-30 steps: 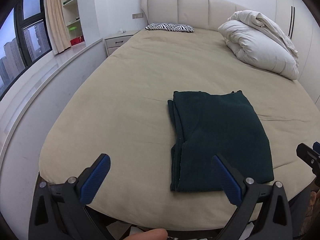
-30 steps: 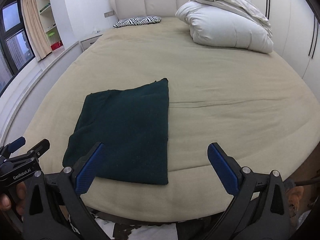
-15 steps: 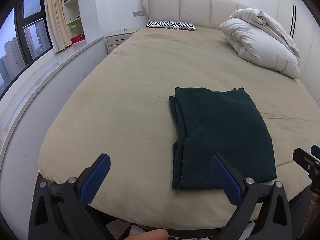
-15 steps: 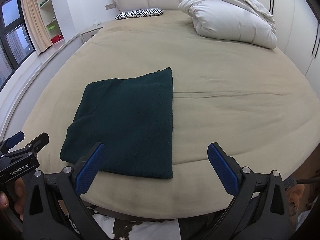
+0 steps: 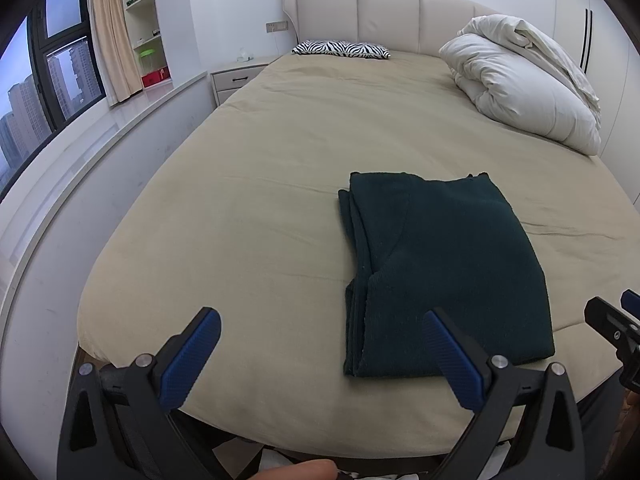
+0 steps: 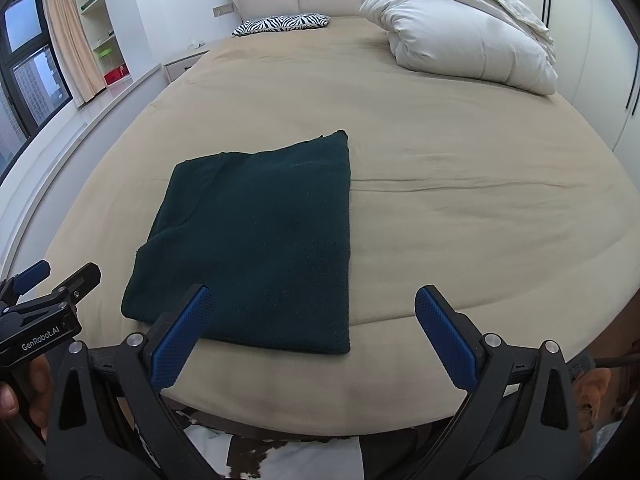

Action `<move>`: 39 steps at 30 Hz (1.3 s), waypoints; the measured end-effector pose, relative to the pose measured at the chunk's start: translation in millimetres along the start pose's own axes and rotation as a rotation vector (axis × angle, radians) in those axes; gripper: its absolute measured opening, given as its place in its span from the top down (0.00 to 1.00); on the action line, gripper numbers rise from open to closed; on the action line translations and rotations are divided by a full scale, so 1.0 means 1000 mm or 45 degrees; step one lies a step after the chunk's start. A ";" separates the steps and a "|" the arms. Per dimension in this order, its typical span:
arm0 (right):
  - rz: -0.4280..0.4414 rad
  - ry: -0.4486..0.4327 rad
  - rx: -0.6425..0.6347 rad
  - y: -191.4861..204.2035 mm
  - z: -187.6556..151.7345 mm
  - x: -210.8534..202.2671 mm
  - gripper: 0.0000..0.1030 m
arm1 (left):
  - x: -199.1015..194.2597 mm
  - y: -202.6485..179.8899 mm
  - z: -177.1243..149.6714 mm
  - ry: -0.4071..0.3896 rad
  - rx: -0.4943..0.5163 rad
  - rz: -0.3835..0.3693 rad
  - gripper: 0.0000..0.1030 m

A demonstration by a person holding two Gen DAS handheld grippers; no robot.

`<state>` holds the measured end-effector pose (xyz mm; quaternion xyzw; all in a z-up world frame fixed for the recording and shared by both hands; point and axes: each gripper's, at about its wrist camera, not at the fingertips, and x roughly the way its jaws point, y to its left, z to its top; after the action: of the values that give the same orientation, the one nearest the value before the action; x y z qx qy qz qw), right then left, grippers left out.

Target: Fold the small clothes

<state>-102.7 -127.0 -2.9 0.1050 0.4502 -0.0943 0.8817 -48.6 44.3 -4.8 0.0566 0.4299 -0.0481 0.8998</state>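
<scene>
Garment: a dark green folded garment (image 5: 444, 272) lies flat as a rectangle on the near part of the bed, its layered edges stacked along its left side; in the right wrist view (image 6: 256, 240) its near edge sits close to the bed's near edge.
Left gripper (image 5: 320, 350): jaws spread wide, holding nothing, hovering at the near edge of the bed; its right blue pad overlaps the garment's near corner in view, though contact cannot be told.
Right gripper (image 6: 314, 328): jaws spread wide, empty, just off the near edge of the bed, with the garment's near edge between its pads in view.
Bed (image 5: 260, 184): covered in a smooth tan sheet with a few creases to the right of the garment.
Duvet (image 5: 520, 88): white, bundled at the far right.
Pillow (image 5: 340, 48): zebra-striped, at the far end against the cream padded headboard (image 5: 384, 12).
Nightstand (image 5: 236, 78): far left of the bed.
</scene>
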 end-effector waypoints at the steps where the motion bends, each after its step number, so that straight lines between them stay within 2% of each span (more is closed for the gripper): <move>1: 0.001 0.000 0.001 0.000 0.000 0.000 0.00 | 0.000 0.000 0.000 0.000 0.000 -0.001 0.00; 39: 0.015 0.019 0.013 0.000 -0.004 0.010 0.00 | 0.001 0.002 -0.003 0.006 -0.005 0.000 0.00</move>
<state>-99.8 -127.0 -13.5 0.1127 0.4555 -0.0907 0.8784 -50.5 46.9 -7.2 0.0550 0.4321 -0.0471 0.8989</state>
